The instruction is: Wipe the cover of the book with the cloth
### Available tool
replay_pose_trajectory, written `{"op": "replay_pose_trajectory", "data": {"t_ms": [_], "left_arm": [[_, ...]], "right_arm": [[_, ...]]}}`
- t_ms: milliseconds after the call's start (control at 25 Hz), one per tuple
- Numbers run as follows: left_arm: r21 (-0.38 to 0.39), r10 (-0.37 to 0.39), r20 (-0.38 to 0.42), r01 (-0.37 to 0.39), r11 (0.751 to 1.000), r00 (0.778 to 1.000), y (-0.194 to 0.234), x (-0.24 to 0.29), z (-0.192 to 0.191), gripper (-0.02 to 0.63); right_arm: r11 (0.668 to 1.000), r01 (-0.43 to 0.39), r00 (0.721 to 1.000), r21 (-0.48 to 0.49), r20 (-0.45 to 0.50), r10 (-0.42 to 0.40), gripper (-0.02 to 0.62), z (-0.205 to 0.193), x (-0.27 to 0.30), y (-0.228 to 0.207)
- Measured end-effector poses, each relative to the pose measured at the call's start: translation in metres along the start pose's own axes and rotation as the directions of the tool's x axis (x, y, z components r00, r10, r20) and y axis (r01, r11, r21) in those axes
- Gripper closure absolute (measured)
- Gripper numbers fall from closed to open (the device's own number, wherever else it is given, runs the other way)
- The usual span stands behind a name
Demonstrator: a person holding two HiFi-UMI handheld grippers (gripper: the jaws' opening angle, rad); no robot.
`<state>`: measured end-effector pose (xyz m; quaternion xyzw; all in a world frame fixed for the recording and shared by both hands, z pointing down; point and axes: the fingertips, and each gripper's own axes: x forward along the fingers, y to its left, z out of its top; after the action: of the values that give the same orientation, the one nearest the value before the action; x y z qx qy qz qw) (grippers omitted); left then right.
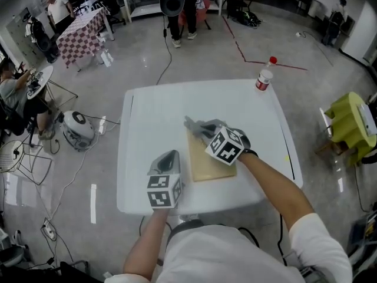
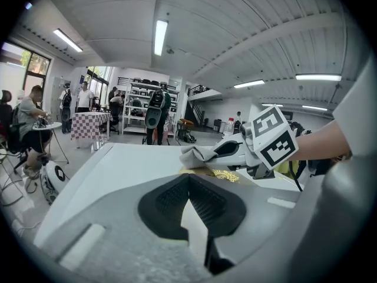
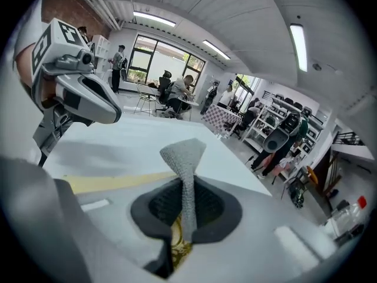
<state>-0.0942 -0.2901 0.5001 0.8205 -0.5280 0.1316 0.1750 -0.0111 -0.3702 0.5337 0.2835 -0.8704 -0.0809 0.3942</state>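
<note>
A tan book [image 1: 210,165] lies flat on the white table [image 1: 154,108], a little right of its middle. My right gripper [image 1: 203,129] hovers over the book's far end, shut on a grey cloth [image 1: 193,124] that sticks out past its tips. In the right gripper view the cloth [image 3: 184,153] stands pinched between the jaws, with the book's edge [image 3: 118,182] below. My left gripper [image 1: 169,157] is just left of the book, shut and holding nothing. From the left gripper view the cloth [image 2: 198,153] rests at the book's [image 2: 222,174] far end.
A plastic bottle with a red cap [image 1: 264,78] stands at the table's far right corner. On the floor are a round white machine [image 1: 77,126] to the left, cables, and a yellow-green seat [image 1: 349,120] to the right. People stand farther back.
</note>
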Motion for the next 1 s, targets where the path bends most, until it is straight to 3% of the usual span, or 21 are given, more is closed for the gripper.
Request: {"op": "replay_pose_trajectory", "data": {"t_ms": [280, 560, 1000], "left_arm": [[-0.009, -0.004, 0.000, 0.004, 1.000, 1.000, -0.002, 0.001, 0.001, 0.600], [-0.008, -0.004, 0.003, 0.004, 1.000, 1.000, -0.010, -0.004, 0.000, 0.600], [-0.026, 0.014, 0.002, -0.014, 1.000, 1.000, -0.024, -0.012, -0.007, 0.600]], "right_arm": [[0.999, -0.035, 0.999, 0.027, 0.010, 0.035, 0.578, -0.003, -0.011, 0.020], [0.995, -0.095, 0.995, -0.036, 0.013, 0.096, 0.578, -0.009, -0.035, 0.059], [0.982, -0.184, 0.982, -0.046, 0.033, 0.186, 0.578, -0.025, -0.076, 0.109]]}}
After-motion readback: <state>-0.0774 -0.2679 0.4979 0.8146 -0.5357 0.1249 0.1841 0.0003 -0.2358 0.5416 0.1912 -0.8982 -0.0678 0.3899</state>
